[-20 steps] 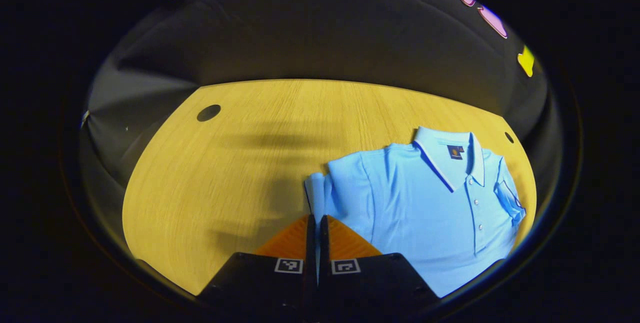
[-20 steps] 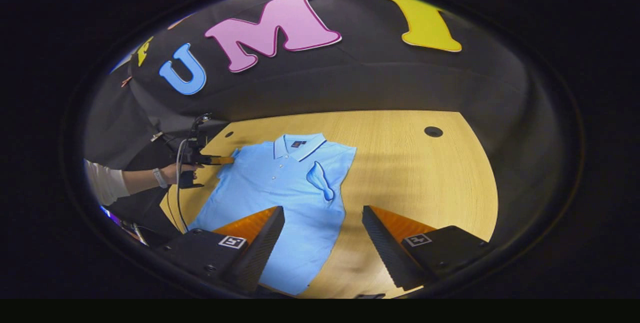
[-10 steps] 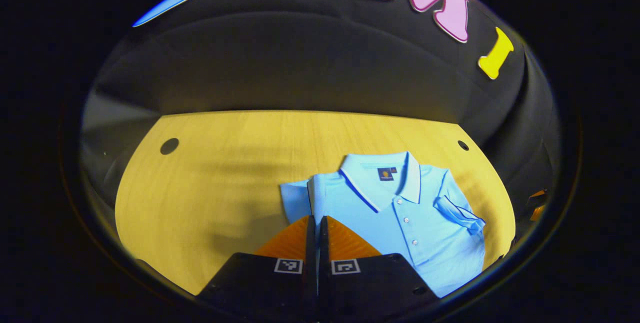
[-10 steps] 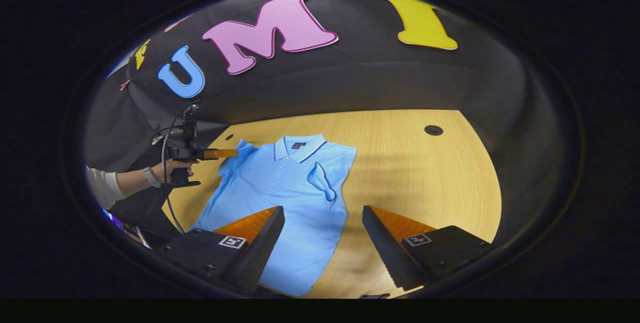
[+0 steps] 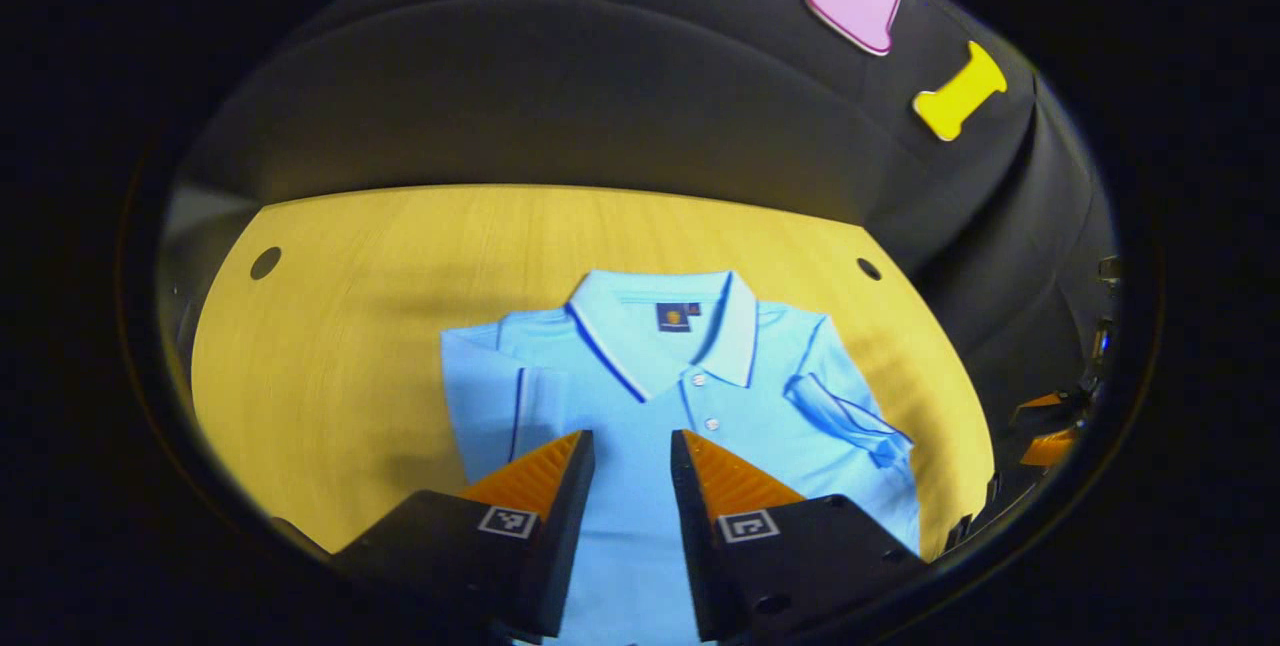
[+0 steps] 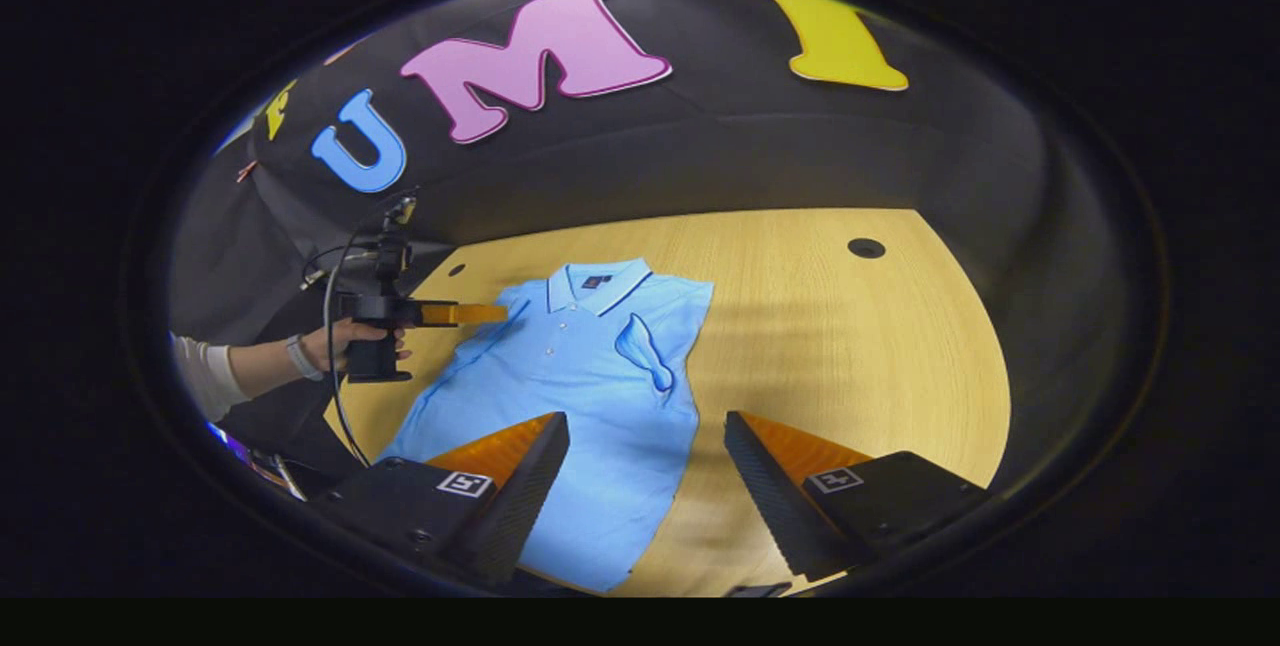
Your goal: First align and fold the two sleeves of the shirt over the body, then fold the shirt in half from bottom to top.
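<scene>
A light blue polo shirt (image 5: 640, 396) (image 6: 590, 376) lies face up on the wooden table (image 5: 330, 326) (image 6: 850, 346), collar towards the far wall. One sleeve (image 5: 510, 391) lies folded flat onto the chest, left of the buttons. The other sleeve (image 5: 850, 416) (image 6: 640, 351) rests folded over the opposite side, a bit rumpled. My left gripper (image 5: 632, 451) hovers open over the chest with nothing between its fingers; in the right gripper view it (image 6: 495, 313) is at the shirt's shoulder, held by a hand (image 6: 345, 341). My right gripper (image 6: 645, 436) stands open above the shirt's lower edge.
Small round holes (image 5: 265, 262) (image 6: 866, 248) mark the table's far corners. Bare wood stretches beside the shirt (image 6: 850, 376). A cable (image 6: 335, 396) hangs from the hand-held left gripper. The black booth wall (image 5: 600, 106) stands behind the table.
My left gripper, shut on the sleeve before, swung it over onto the chest, then opened and let it go. The right gripper has barely shifted.
</scene>
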`<state>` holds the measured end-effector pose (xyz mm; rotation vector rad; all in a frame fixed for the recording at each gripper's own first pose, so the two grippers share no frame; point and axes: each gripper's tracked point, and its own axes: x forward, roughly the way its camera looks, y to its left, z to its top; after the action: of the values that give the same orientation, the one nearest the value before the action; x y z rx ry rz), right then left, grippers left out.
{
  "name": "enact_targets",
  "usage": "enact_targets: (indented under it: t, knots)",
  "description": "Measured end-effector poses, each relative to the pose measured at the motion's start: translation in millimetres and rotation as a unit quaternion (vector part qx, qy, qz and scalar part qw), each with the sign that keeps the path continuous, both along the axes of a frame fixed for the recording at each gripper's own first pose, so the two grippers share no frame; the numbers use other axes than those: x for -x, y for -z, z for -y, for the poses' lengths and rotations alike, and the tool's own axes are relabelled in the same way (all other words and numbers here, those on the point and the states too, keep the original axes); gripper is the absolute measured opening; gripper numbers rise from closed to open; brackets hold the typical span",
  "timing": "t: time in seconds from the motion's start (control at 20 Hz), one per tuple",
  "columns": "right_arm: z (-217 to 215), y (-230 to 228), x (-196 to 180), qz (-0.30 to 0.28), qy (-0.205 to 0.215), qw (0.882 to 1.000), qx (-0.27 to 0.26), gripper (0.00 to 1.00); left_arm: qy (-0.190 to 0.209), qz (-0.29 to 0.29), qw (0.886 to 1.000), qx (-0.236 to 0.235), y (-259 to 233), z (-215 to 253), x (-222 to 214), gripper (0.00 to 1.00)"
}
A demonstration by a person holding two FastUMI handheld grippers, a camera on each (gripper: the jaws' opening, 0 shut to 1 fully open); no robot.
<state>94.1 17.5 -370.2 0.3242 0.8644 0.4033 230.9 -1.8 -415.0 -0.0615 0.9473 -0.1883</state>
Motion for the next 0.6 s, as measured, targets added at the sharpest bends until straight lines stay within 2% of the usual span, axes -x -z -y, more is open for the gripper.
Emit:
enact_targets:
  t: [0.1,0.2,0.3,0.35,0.4,0.6]
  knots:
    - [0,3,4,-0.006,0.005,1.000,-0.003,0.98,0.009,0.011,1.000,0.008,-19,5,10,0.69]
    - [-4,3,11,-0.014,0.007,1.000,-0.012,0.98,0.010,0.022,1.000,0.014,-38,3,26,0.75]
    - [-10,11,22,-0.027,0.006,0.999,-0.018,0.98,0.004,0.024,0.999,0.022,-54,-3,50,0.78]
    - [-12,14,29,-0.032,0.004,0.999,-0.018,0.98,0.001,0.024,0.999,0.023,-59,-9,64,0.70]
    - [-14,18,36,-0.036,0.001,0.999,-0.017,0.98,-0.004,0.023,0.999,0.023,-64,-15,81,0.78]
    - [-16,35,75,-0.065,-0.008,0.998,-0.011,0.98,-0.023,-0.003,0.999,0.022,-67,-47,158,0.78]
